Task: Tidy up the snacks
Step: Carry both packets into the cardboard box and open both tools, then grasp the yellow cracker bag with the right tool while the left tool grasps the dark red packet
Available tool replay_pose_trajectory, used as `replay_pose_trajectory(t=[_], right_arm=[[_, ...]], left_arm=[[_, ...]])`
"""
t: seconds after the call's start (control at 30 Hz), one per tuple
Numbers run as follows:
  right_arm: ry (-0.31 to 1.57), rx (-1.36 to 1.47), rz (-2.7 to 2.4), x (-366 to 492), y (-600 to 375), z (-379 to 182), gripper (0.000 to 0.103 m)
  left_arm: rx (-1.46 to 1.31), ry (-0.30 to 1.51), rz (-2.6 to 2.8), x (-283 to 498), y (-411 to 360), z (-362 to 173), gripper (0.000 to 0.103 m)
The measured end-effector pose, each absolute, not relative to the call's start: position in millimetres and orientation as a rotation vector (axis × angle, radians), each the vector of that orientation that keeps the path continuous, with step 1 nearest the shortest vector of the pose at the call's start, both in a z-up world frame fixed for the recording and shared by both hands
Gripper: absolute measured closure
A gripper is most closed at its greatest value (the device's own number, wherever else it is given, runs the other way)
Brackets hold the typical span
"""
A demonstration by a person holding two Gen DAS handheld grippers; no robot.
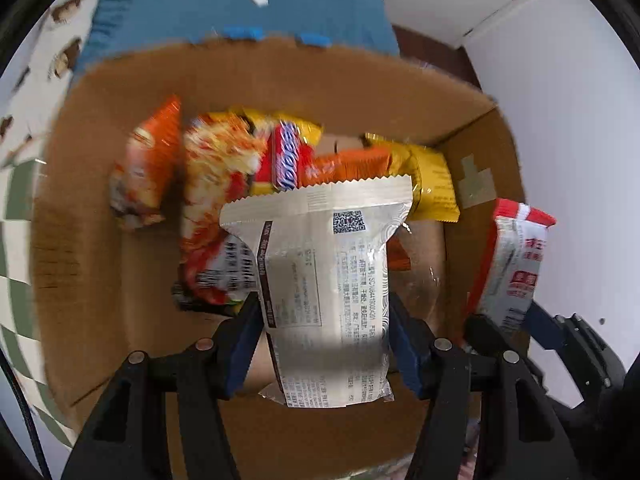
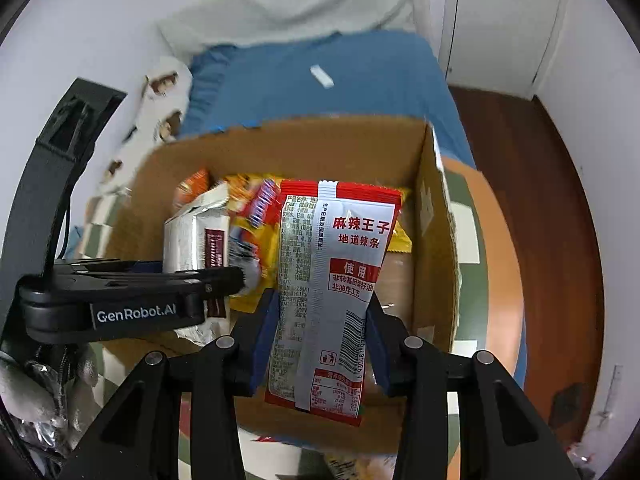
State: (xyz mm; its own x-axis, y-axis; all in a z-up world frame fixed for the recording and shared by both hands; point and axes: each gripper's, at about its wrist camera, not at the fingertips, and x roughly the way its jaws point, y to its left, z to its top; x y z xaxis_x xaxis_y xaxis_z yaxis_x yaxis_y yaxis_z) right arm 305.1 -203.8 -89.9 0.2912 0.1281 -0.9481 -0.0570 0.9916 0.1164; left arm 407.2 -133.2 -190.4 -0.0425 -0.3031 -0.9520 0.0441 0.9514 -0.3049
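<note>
Both grippers hang over an open cardboard box (image 1: 280,76), each pointing steeply down. In the left wrist view my left gripper (image 1: 326,320) is shut on a silver-white snack packet (image 1: 324,272) with its printed back facing the camera. In the right wrist view my right gripper (image 2: 320,320) is shut on a red-and-silver spicy strip packet (image 2: 340,280). Several snacks lie in the box: an orange packet (image 1: 148,168), a red-and-yellow noodle packet (image 1: 216,200), a red bar (image 1: 286,160) and a yellow packet (image 1: 432,184). The left gripper (image 2: 224,276) appears side-on at the right wrist view's left.
The box wall (image 2: 432,240) stands upright on the right. A blue cloth (image 2: 320,88) with a small white object (image 2: 322,76) lies behind the box. A green-and-white checked cloth (image 1: 16,200) is at the left. Wooden floor (image 2: 540,200) and a white door (image 2: 500,20) are to the right.
</note>
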Motion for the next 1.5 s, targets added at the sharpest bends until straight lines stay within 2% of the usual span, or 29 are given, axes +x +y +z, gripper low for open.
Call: replay_pose_trajectory(t=[0.3,0.33,0.37,0.4,0.43,0.47,0.53,1.07,1.5], right_arm=[[1.434,0.065,0.121,327,-211,-139,0.057],[1.441,0.061,0.118,326,-210,-140,0.054],[1.451,0.06,0.123,323,-208,-140,0.051],[1.465,0.061,0.124,323,-207,-141,0.039],[1.48,0.065,0.121,324,-206,-142,0.027],[1.485,0.061,0.106,325,-207,-142,0.023],[1.487,0.064,0.105,327,-206,-140,0.012],[1.448,0.072,0.042,308,-204,-112,0.01],[1.307,0.043,0.033,268,-195,-66,0.01]], left_arm=[[-0.205,1.701,-0.301,417,-144,-220,0.044],[-0.206,1.713,-0.3,418,-145,-223,0.044],[-0.219,1.715,-0.297,417,-144,-224,0.04],[-0.235,1.716,-0.298,417,-143,-224,0.037],[-0.23,1.71,-0.285,418,-141,-223,0.026],[-0.223,1.7,-0.276,419,-139,-221,0.013],[-0.232,1.681,-0.268,420,-134,-214,0.011],[-0.107,1.5,-0.13,385,-93,-149,0.011],[-0.056,1.317,-0.095,334,-76,-103,0.011]])
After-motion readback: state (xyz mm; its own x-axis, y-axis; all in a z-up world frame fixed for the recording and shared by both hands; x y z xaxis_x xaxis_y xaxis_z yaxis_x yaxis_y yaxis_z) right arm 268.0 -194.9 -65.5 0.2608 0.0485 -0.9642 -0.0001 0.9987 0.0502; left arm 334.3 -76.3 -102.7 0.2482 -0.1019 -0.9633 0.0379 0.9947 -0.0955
